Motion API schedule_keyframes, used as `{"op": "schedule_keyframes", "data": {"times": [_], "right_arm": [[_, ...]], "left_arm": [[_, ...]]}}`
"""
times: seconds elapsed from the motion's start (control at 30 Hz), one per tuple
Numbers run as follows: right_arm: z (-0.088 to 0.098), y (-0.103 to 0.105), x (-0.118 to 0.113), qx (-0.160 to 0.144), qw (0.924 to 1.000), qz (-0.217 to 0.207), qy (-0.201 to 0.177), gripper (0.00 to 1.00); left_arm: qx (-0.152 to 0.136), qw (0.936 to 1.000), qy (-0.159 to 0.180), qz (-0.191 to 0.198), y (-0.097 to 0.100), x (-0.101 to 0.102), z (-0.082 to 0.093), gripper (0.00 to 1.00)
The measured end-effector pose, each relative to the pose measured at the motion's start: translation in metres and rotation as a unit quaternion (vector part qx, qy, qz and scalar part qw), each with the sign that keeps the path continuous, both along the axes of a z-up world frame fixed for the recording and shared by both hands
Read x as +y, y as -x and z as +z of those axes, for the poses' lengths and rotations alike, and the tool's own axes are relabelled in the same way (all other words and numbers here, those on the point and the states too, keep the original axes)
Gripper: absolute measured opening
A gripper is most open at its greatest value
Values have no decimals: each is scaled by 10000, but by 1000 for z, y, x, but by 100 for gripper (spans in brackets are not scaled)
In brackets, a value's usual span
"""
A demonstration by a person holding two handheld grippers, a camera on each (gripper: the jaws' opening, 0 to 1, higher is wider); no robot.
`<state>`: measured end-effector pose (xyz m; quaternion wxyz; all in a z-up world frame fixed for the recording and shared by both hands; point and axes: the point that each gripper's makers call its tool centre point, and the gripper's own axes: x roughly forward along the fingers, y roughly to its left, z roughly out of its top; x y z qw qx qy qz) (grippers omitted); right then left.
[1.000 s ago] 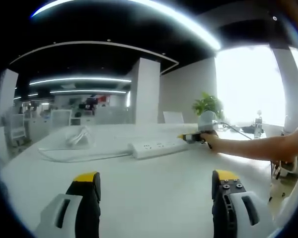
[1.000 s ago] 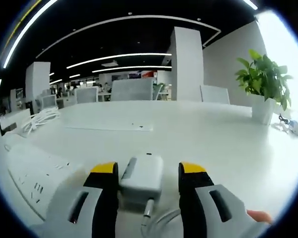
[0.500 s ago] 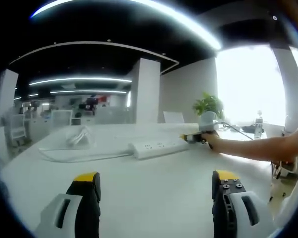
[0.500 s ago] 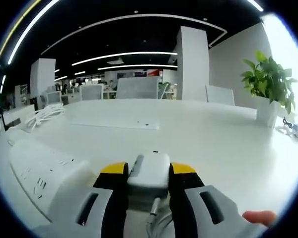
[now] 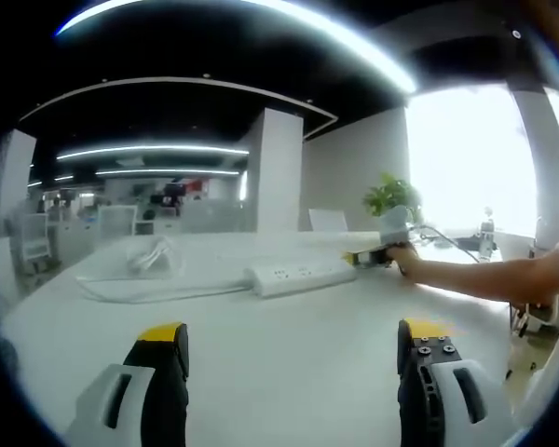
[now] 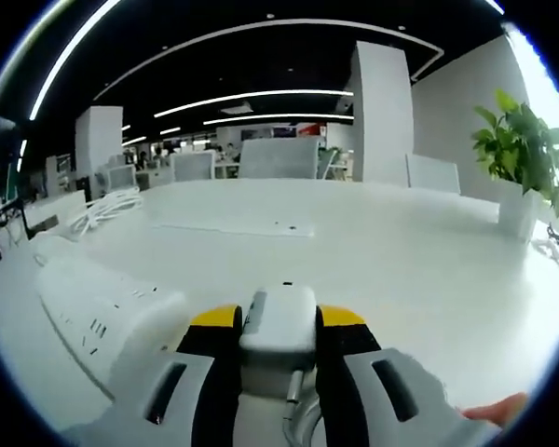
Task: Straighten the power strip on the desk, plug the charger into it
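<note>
R gripper [image 6: 276, 328] is clamping the charger [image 6: 279, 321], a smooth rounded white block w/ cable trailing back between the jaws. Power strip [image 6: 101, 312], long matte white bar, is lying just left of it on the glossy white desk [image 6: 401, 270]. L gripper [image 5: 293, 340] is hovering low over the desk w/ jaws wide apart, gripping nothing. Well ahead of it, the person's forearm [image 5: 475, 277] is reaching toward the strip's end.

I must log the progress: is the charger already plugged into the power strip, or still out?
Out. The right gripper is shut on the charger, beside the power strip, not in a socket.
</note>
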<state>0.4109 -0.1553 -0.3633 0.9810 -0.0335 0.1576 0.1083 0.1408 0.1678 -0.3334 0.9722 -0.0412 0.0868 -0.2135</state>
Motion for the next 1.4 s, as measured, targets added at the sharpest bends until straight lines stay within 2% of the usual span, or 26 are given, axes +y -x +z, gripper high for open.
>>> {"op": "schedule_keyframes", "data": {"times": [0.07,0.17,0.27,0.37,0.53,0.6,0.7,0.83,0.9,1.0,1.07,1.17,1.23,1.3,1.4], "right_arm": [[0,8,1,48,9998,58,-156,28],[8,13,0,24,9998,159,-111,28],[13,20,-1,48,9995,226,-223,28],[22,24,3,99,9978,417,-514,28],[31,32,5,201,9954,712,-615,28],[35,35,9,289,9918,826,-927,28],[41,39,12,381,9872,1014,-1173,28],[53,49,23,584,9731,1459,-1682,28],[59,51,27,584,9680,1731,-1723,28],[68,60,33,627,9622,2069,-1659,28],[72,64,35,622,9610,2140,-1639,28],[74,66,38,670,9609,2305,-1380,28],[73,76,46,790,9588,2488,-1120,28],[72,83,51,855,9587,2622,-696,28],[76,86,58,926,9559,2774,-279,28]], "left_arm": [[0,10000,1,4,0,0,0,96],[-2,10000,7,-3,1,0,0,96],[-3,10000,15,-7,1,0,0,96],[-15,10000,24,-13,2,0,1,96],[-61,10000,41,-33,3,-1,4,96],[-75,10000,41,-34,4,-1,5,96],[-68,10000,28,-28,3,-1,5,96],[-81,10000,27,-43,3,-2,7,96],[-88,9999,33,-48,3,-2,7,96],[-94,9999,53,-43,3,-2,7,96],[-92,9999,58,-40,3,-1,7,96],[-86,9999,63,-48,2,-1,6,96],[-81,9999,63,-52,2,-2,6,96],[-80,9999,65,-49,2,-1,6,96],[-83,9999,76,-37,2,0,5,96]]}}
